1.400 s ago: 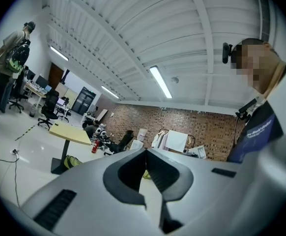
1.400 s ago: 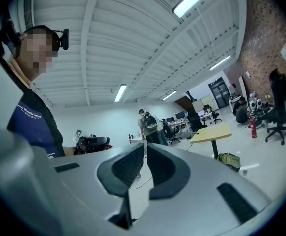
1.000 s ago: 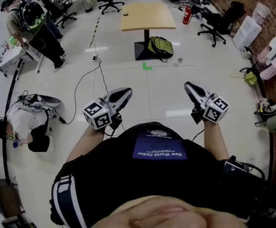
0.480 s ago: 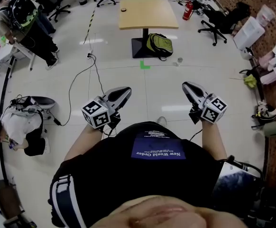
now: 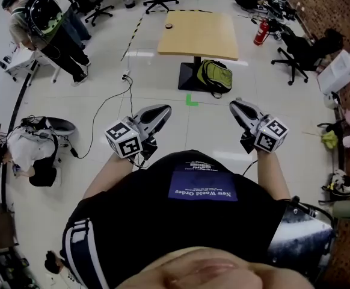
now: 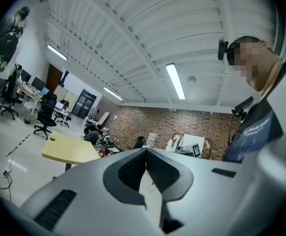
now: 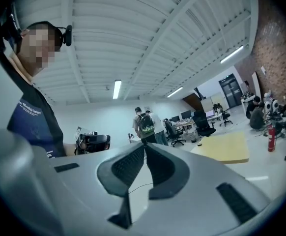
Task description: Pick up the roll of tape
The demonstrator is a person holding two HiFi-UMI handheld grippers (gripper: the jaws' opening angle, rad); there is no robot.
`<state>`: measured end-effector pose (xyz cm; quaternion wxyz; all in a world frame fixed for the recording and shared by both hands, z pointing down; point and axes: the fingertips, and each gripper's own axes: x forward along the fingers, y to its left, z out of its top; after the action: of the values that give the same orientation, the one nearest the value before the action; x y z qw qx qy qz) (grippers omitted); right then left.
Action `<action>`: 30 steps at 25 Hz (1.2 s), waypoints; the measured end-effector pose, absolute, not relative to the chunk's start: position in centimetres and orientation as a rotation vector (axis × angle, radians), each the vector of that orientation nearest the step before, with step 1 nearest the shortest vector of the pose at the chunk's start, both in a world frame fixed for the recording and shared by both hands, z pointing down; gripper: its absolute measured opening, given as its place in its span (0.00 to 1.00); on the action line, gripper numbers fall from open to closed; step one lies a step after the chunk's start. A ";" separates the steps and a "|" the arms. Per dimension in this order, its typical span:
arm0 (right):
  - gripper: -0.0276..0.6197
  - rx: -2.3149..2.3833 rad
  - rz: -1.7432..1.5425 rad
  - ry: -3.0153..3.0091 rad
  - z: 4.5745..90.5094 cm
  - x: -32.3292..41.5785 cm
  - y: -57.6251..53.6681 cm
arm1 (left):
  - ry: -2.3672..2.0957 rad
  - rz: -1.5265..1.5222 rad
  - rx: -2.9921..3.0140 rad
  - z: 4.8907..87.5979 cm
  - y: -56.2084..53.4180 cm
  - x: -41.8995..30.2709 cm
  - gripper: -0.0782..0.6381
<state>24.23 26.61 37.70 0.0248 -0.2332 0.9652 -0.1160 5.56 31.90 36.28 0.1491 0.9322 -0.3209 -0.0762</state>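
Observation:
A small dark roll of tape (image 5: 169, 26) lies near the far left corner of a yellow table (image 5: 202, 35), well ahead of me across the white floor. I hold both grippers out in front of my torso, far short of the table. My left gripper (image 5: 163, 109) is shut and holds nothing. My right gripper (image 5: 235, 104) is shut and empty too. In the left gripper view the jaws (image 6: 146, 151) meet, with the table (image 6: 69, 151) and the tape (image 6: 50, 138) beyond. In the right gripper view the jaws (image 7: 144, 147) also touch, with the table (image 7: 226, 149) at the right.
A green backpack (image 5: 214, 77) leans against the table's black base. A cable (image 5: 103, 110) runs over the floor at the left, near a crouched person (image 5: 33, 155). Two people (image 5: 49, 29) stand far left. Office chairs (image 5: 295, 56) and a fire extinguisher (image 5: 260, 34) are at the right.
The table and backpack sit lower and closer in the head view, so I have moved toward them. Both grippers stay shut in front of me.

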 end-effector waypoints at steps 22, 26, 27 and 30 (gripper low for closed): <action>0.03 -0.905 -0.327 2.938 36.8 19.8 9.5 | -0.772 -0.247 2.711 37.4 13.4 -0.3 0.12; 0.03 -0.959 -0.312 2.920 35.8 15.8 5.9 | -0.731 -0.222 2.748 36.6 9.3 -4.9 0.12; 0.03 -0.968 -0.315 2.910 35.6 14.9 5.0 | -0.723 -0.218 2.749 36.6 8.2 -6.0 0.12; 0.03 -0.979 -0.335 2.886 35.6 12.8 2.4 | -0.702 -0.221 2.746 36.8 5.1 -8.4 0.12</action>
<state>12.78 2.35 35.61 0.0381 -0.3191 0.9406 -0.1090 -8.38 5.07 36.82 0.1487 0.9552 -0.2442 -0.0767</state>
